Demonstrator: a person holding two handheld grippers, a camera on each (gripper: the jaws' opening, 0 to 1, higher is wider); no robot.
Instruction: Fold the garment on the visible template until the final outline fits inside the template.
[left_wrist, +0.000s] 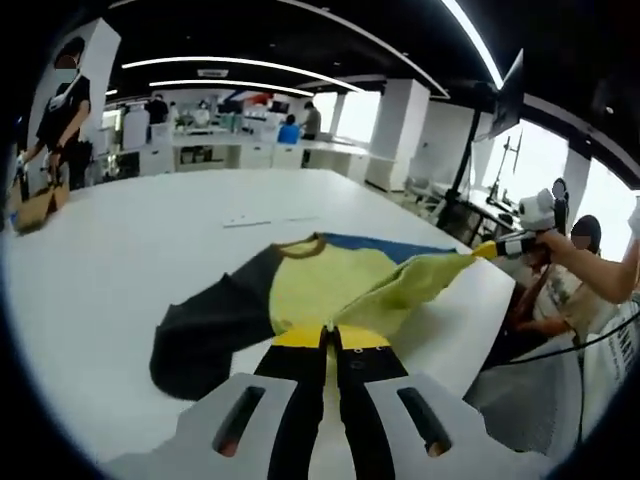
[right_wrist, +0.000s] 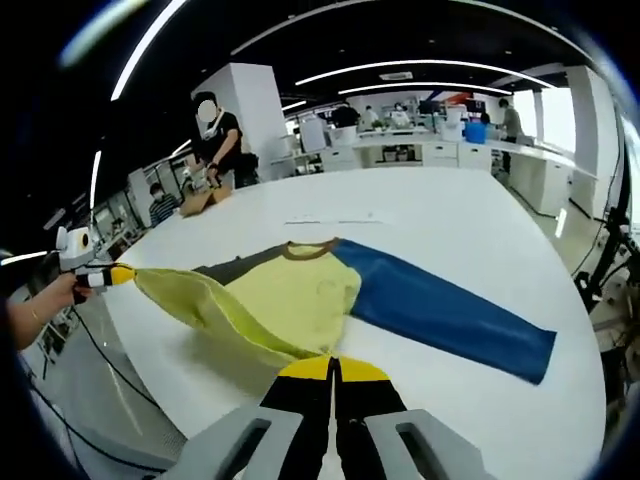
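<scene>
- Currently, your left tongs (left_wrist: 331, 335) are pressed together on the hem of the garment (left_wrist: 320, 285), at the yellow body panel's near edge.
- Your right tongs (right_wrist: 331, 368) are likewise pinched on the hem, at a second point along the same edge; from the left gripper view they appear out at the garment's right, stretching a yellow flap (left_wrist: 425, 275) taut over the desk (left_wrist: 120, 260) edge.
- Holding two hem points apart keeps the fabric tensioned, so the fold line should form straight rather than bunching.
- The garment lies collar (right_wrist: 308, 249) away from you, mostly flat on the desk; the blue sleeve (right_wrist: 450, 315) extends fully to one side of the body panel, the dark sleeve (left_wrist: 205, 325) to the other.
- A faint line marking (right_wrist: 330, 218) lies on the desk beyond the collar; whether it belongs to the template cannot be told.
- Judged from this layout, folding is at an early stage: both sleeves remain unfolded.
- A person (right_wrist: 222, 140) stands at the desk's far side, well apart from the garment.
</scene>
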